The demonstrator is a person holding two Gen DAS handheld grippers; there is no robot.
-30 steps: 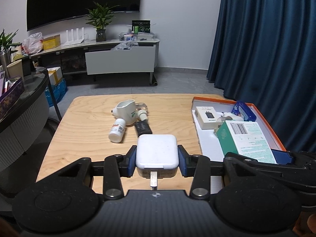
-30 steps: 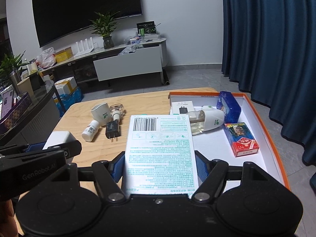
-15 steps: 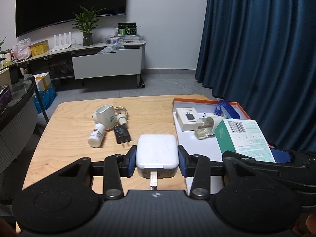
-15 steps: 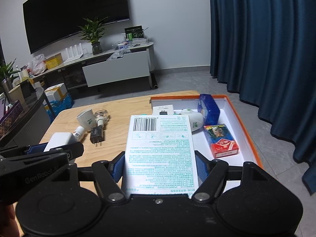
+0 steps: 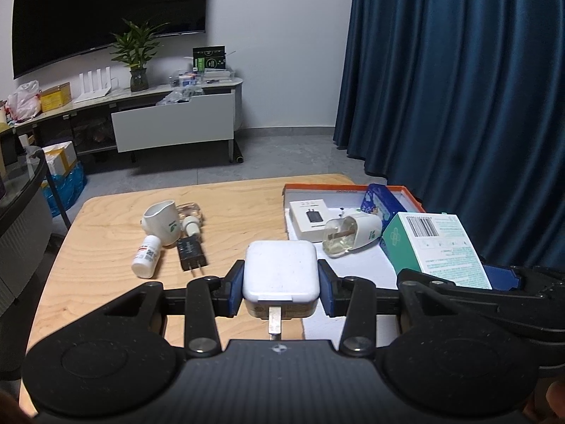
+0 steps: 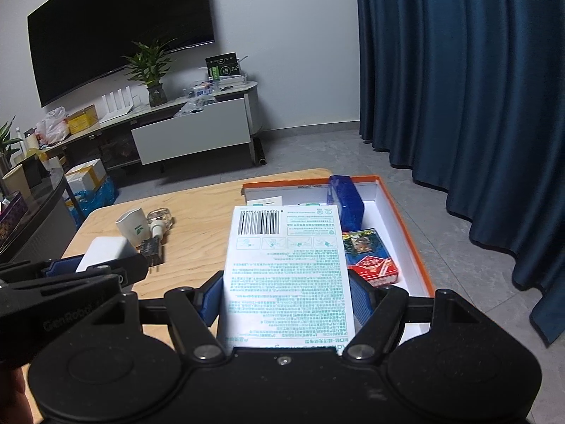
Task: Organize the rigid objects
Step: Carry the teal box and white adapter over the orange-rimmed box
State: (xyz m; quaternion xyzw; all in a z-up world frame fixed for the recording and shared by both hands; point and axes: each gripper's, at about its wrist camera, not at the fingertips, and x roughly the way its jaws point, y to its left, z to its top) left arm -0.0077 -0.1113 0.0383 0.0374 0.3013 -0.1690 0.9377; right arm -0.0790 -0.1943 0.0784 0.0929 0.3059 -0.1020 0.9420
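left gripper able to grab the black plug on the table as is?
Probably not yet: the left gripper is shut on the white charger. The black plug lies uncovered on the wooden table, so the path looks free once it lets go.

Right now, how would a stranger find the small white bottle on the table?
Look at the wooden table, left of the orange-rimmed tray. The small white bottle lies on its side beside the black plug; only it has a red-marked label.
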